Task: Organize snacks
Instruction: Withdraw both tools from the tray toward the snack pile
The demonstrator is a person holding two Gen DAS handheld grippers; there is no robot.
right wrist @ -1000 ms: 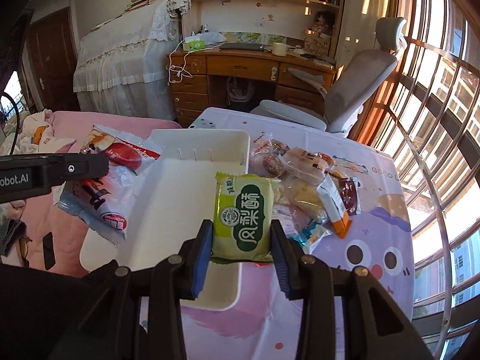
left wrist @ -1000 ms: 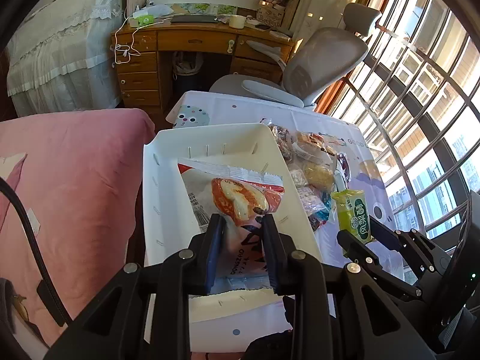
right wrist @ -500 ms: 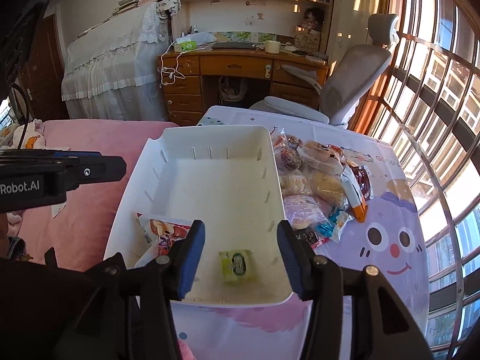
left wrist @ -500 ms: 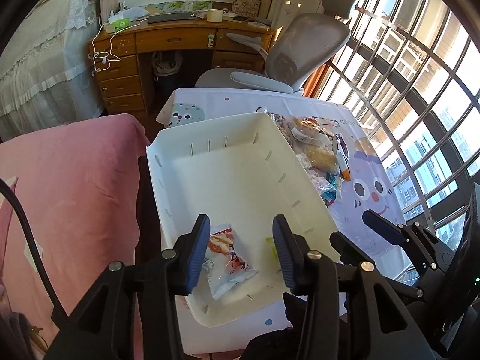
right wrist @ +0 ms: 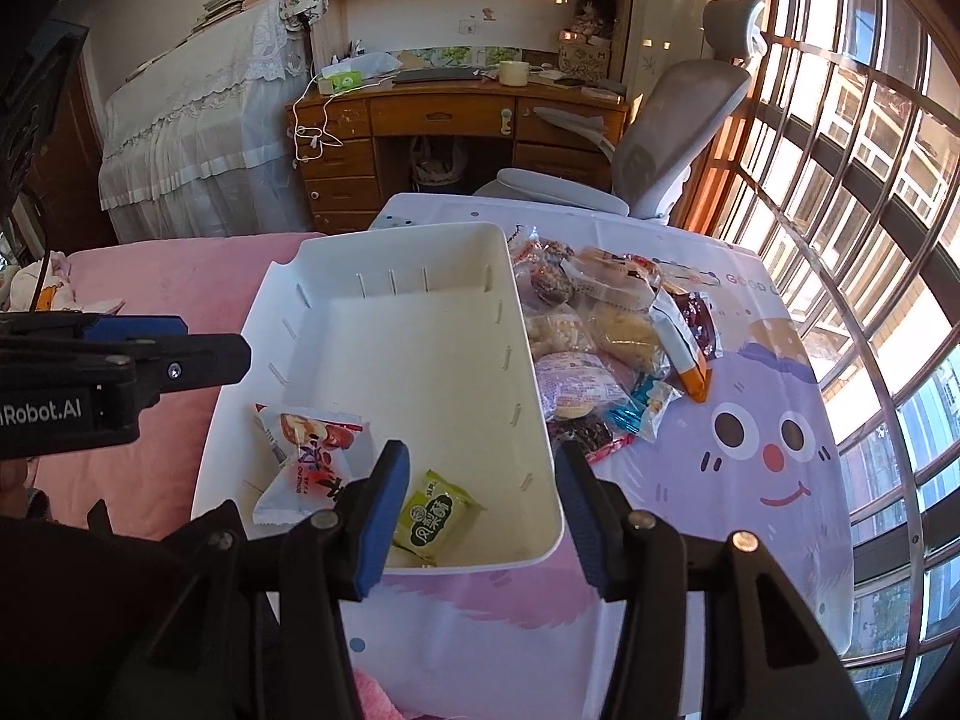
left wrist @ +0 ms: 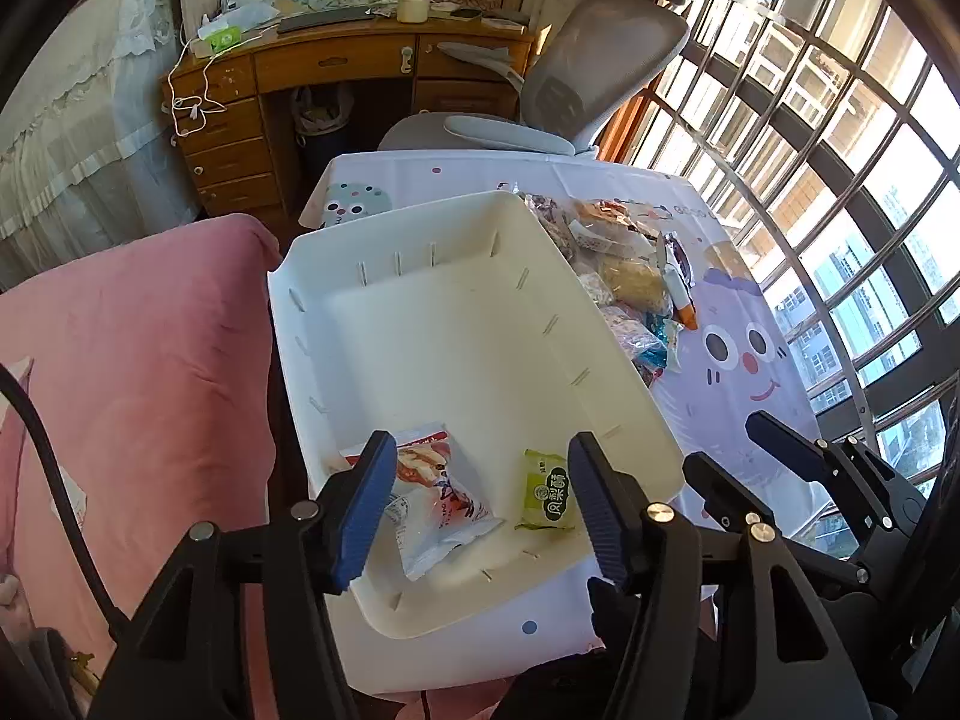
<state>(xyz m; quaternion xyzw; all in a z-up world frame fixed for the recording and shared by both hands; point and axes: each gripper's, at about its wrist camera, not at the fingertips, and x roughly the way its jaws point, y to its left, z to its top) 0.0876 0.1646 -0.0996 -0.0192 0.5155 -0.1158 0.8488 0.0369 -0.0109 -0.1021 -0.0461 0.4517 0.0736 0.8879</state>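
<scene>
A white plastic bin (left wrist: 450,348) (right wrist: 408,348) stands on the table's left side. Two packets lie loose at its near end: a red-and-white snack packet (left wrist: 438,492) (right wrist: 312,450) and a small green packet (left wrist: 549,498) (right wrist: 435,513). A pile of wrapped snacks (left wrist: 630,282) (right wrist: 600,330) lies on the cloth right of the bin. My left gripper (left wrist: 480,447) hovers above the bin's near end, its jaws opening with nothing between them. My right gripper (right wrist: 481,450) is open and holds nothing, above the bin's near right corner.
The table carries a cloth with a purple cartoon face (right wrist: 768,450). A pink bed (left wrist: 120,360) borders the bin's left side. A grey office chair (left wrist: 600,72) and a wooden desk (left wrist: 336,66) stand beyond the table. A barred window (right wrist: 870,240) runs along the right.
Both grippers let go: the red-and-white packet left the left jaws and the green packet left the right jaws. Both packets now lie in the bin, and both grippers stand higher.
</scene>
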